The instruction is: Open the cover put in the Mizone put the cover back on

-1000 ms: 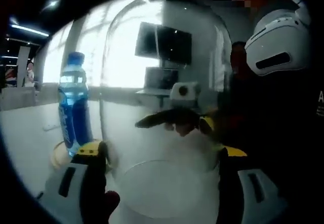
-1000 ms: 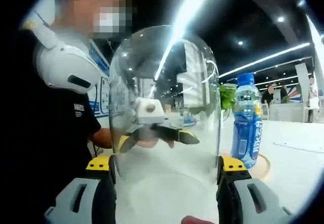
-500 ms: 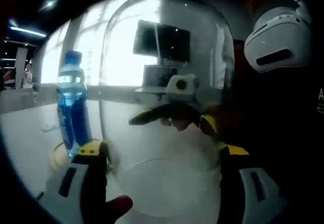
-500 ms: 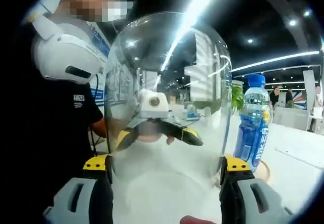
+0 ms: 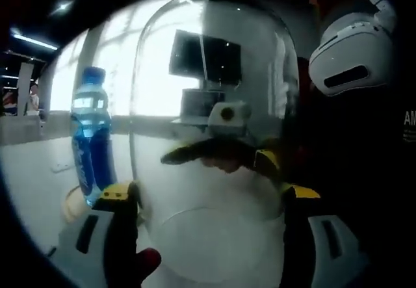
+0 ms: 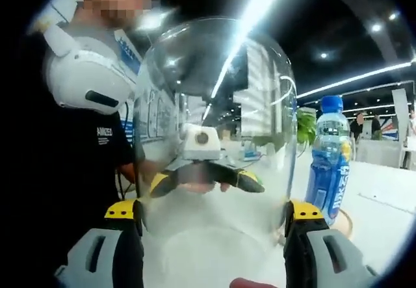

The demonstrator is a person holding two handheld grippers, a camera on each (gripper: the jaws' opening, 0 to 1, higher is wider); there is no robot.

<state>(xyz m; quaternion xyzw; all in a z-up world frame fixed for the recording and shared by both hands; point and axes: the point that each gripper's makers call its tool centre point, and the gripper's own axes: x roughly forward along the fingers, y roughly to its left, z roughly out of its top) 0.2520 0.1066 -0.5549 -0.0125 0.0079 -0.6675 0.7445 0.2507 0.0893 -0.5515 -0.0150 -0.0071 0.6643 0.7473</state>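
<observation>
A clear glass dome cover (image 5: 214,86) is held off the table between my two grippers. My left gripper (image 5: 205,194) clamps it with one jaw on each side of its lower wall. My right gripper (image 6: 211,213) grips the same cover (image 6: 214,106) from the opposite side. Through the glass each view shows the other gripper's yellow-tipped jaws. The blue Mizone bottle (image 5: 88,138) stands upright with its cap on, on a round wooden base (image 5: 70,207), left of the cover. In the right gripper view the bottle (image 6: 330,164) stands to the right, on the base (image 6: 346,222).
A white table (image 5: 32,171) carries the bottle and base. The person in a black shirt (image 6: 78,171) stands close behind the cover, with a white device (image 5: 351,60) at the chest. Screens (image 5: 201,57) and desks sit far back.
Both grippers keep their hold on the cover. The views have shifted a little with the hands; in the right gripper view the bottle now lies slightly further right.
</observation>
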